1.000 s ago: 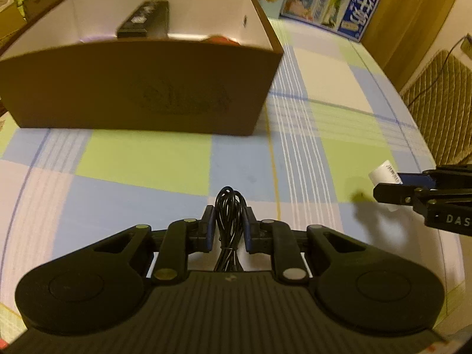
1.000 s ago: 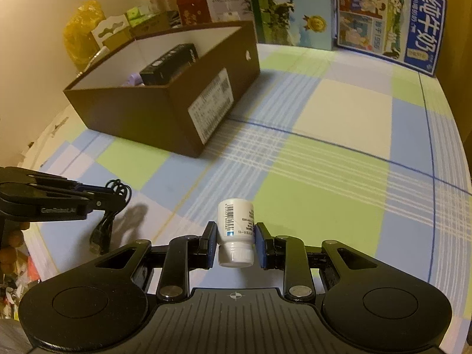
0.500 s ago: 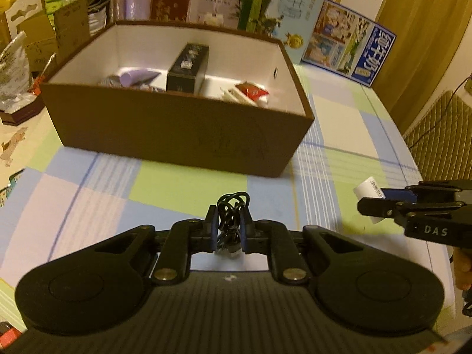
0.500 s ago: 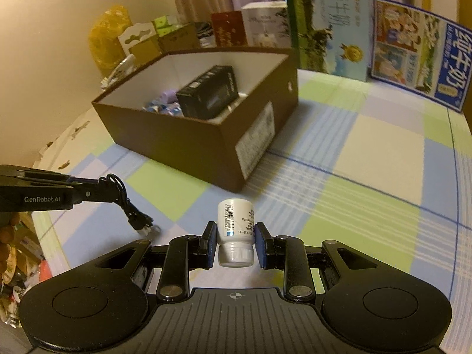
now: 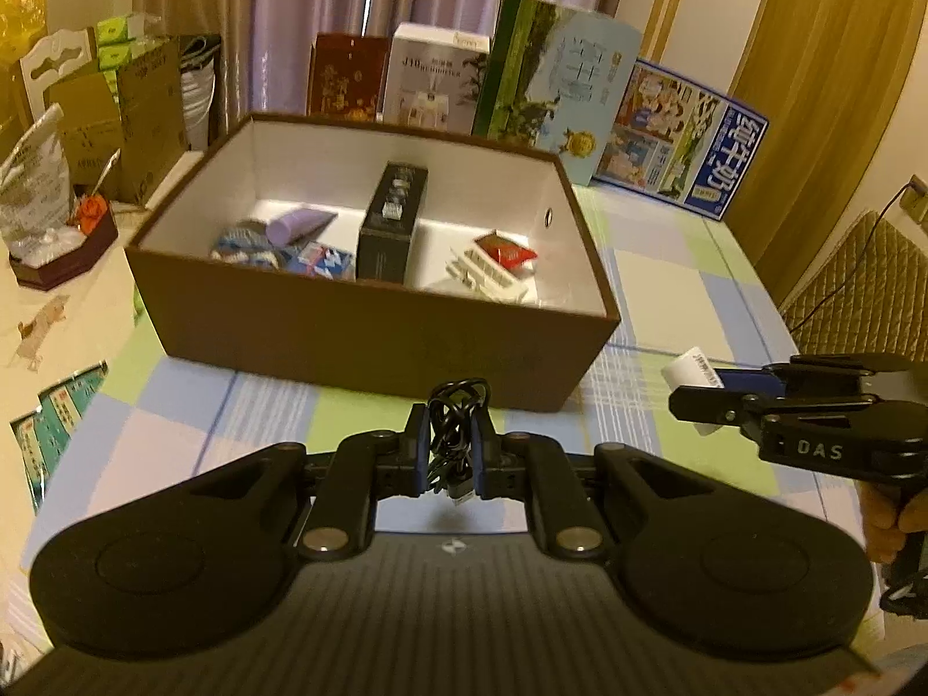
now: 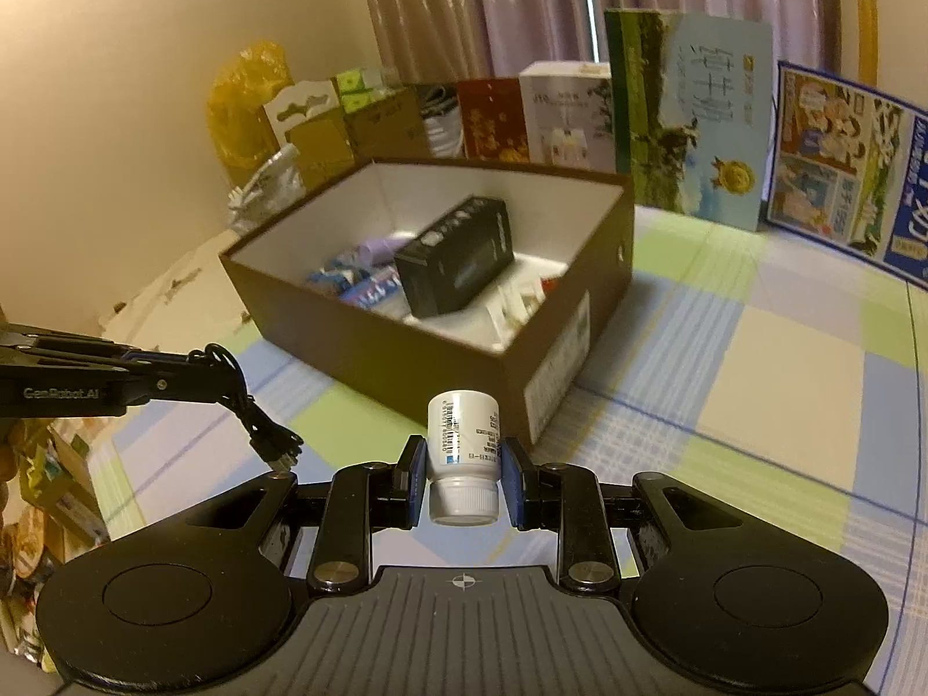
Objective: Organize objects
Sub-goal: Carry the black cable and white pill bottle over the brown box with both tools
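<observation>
My left gripper (image 5: 451, 442) is shut on a coiled black cable (image 5: 456, 414) and holds it in the air, short of the near wall of a brown open box (image 5: 371, 336). The cable also shows in the right wrist view (image 6: 255, 412). My right gripper (image 6: 464, 467) is shut on a small white pill bottle (image 6: 463, 443), cap toward the camera, in the air short of the box's near corner (image 6: 510, 374). The bottle also shows in the left wrist view (image 5: 690, 368). The box holds a black carton (image 5: 391, 226), a purple tube (image 5: 301, 223) and several small packets.
A checked tablecloth (image 5: 655, 267) covers the table. Cartons and picture boxes (image 5: 557, 93) stand along the far edge behind the box. Bags and cardboard boxes (image 5: 87, 127) crowd the left side. A chair (image 5: 870, 272) stands to the right.
Both grippers have risen with their loads, so the inside of the box now shows. The box looks a little nearer and lower in both views.
</observation>
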Motion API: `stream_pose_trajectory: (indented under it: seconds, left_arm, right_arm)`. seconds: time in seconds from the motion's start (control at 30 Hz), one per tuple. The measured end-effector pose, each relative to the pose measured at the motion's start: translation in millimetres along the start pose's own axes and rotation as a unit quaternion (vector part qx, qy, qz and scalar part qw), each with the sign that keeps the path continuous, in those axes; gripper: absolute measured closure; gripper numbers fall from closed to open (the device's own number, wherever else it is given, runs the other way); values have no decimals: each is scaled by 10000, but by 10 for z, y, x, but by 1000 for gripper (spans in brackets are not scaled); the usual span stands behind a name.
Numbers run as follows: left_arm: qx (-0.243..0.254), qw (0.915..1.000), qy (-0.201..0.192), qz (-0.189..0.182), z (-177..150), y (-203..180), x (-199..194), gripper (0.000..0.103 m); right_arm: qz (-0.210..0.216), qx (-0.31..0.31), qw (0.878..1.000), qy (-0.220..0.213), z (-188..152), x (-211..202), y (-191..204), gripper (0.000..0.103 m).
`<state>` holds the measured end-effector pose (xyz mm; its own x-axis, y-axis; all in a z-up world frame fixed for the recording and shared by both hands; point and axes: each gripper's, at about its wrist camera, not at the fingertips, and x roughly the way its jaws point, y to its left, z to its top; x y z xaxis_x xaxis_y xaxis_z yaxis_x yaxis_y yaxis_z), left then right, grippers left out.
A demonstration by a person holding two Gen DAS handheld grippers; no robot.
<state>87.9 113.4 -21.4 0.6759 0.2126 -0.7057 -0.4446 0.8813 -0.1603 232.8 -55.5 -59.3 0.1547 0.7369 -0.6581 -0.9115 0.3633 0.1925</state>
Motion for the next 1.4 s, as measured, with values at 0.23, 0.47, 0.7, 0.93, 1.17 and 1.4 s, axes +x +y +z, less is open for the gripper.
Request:
stream_pose_trajectory:
  seconds: [0.23,0.47,0.7,0.93,1.17,1.4]
  left_arm:
    - [108,9995,-306,-10,266,118,-232,93]
    - [297,9975,-645,4,603,225,-384,93]
    - [386,9956,-858,3,949,318,-281,93]
    - [377,9975,-593,-15,1149,405,121,93]
    - [318,9995,-22,-36,1175,510,615,93]
    - [419,9977,518,-97,1158,549,991,93]
  right_arm:
    - [67,-112,9996,-237,242,54,94,79]
    - [117,-146,9988,-462,503,161,158,79]
    - [87,-147,9983,-553,757,331,149,79]
    - [-19,-89,9987,-496,885,545,100,79]
    - [-151,37,9993,-338,910,754,18,79]
    - [-291,159,9992,-221,914,877,-61,79]
